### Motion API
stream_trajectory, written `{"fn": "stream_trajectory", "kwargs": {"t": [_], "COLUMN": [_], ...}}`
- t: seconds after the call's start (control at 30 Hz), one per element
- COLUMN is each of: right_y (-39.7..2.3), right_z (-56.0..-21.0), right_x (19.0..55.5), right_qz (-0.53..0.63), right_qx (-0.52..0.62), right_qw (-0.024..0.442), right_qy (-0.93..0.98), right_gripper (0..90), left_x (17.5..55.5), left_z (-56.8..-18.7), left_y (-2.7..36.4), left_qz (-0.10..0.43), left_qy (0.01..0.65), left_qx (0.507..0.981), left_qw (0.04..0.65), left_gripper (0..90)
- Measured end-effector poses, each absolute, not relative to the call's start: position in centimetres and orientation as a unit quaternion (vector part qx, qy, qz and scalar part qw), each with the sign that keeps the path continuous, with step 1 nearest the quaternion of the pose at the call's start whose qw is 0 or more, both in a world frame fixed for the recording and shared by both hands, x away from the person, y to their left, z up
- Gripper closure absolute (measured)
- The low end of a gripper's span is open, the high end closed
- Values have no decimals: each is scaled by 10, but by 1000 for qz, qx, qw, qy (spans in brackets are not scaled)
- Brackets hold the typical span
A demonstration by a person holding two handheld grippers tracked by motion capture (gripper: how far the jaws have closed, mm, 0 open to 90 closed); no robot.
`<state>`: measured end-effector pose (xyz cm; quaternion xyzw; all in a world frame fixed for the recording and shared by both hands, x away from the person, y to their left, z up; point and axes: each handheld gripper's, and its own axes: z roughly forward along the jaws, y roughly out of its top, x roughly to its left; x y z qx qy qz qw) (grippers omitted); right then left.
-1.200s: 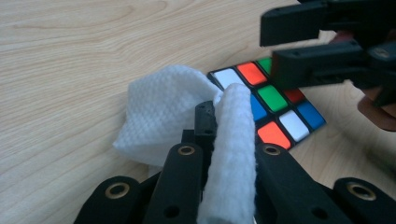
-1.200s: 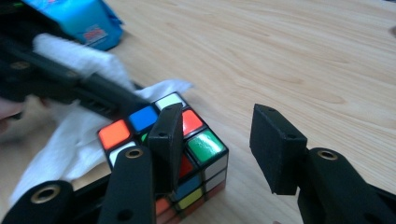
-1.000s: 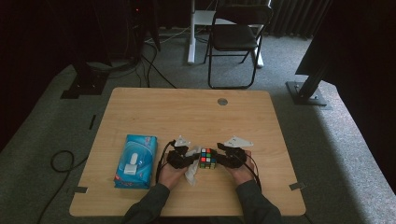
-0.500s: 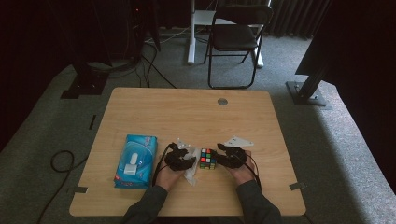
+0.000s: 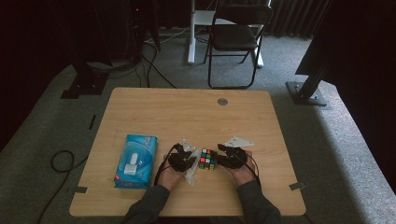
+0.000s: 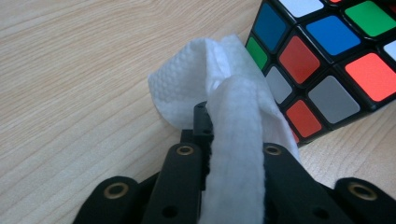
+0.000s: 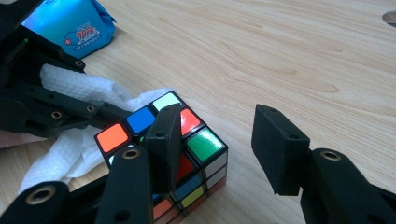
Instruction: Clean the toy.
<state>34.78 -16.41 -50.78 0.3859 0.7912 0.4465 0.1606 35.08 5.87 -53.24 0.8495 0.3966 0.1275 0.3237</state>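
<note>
Puzzle cube (image 5: 207,159) on wooden table (image 5: 187,112), folding chair (image 5: 236,39) beyond, grey carpet (image 5: 336,140).

The puzzle cube (image 6: 322,60) ran off the top and right edges in the left gripper view, and the white wipe (image 6: 233,135) covered its lower left corner plus the left gripper's (image 6: 232,126) pads. In the right gripper view, the blue wipes pack (image 7: 70,21) was cropped at the top.

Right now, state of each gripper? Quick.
Left gripper: shut on the white embossed paper wipe.
Right gripper: open, jaws apart, one jaw against the multicoloured puzzle cube, gripping nothing.
</note>
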Motion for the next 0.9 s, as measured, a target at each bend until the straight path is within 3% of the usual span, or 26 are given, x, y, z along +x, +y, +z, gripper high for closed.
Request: {"fn": "stream_trajectory", "kwargs": {"t": [0.53,0.9], "right_y": [-169,-169], "right_z": [-504,-505], "right_x": [342,343], "right_qz": [447,447], "right_qx": [400,419], "right_qw": [137,104], "right_qy": [789,784], "right_gripper": [550,553], "left_x": [352,349], "left_z": [-533,-509], "left_y": [62,68], "left_qz": [116,113], "left_qy": [413,411], "left_qx": [839,815], "left_qw": [335,392], "left_gripper": [869,871]}}
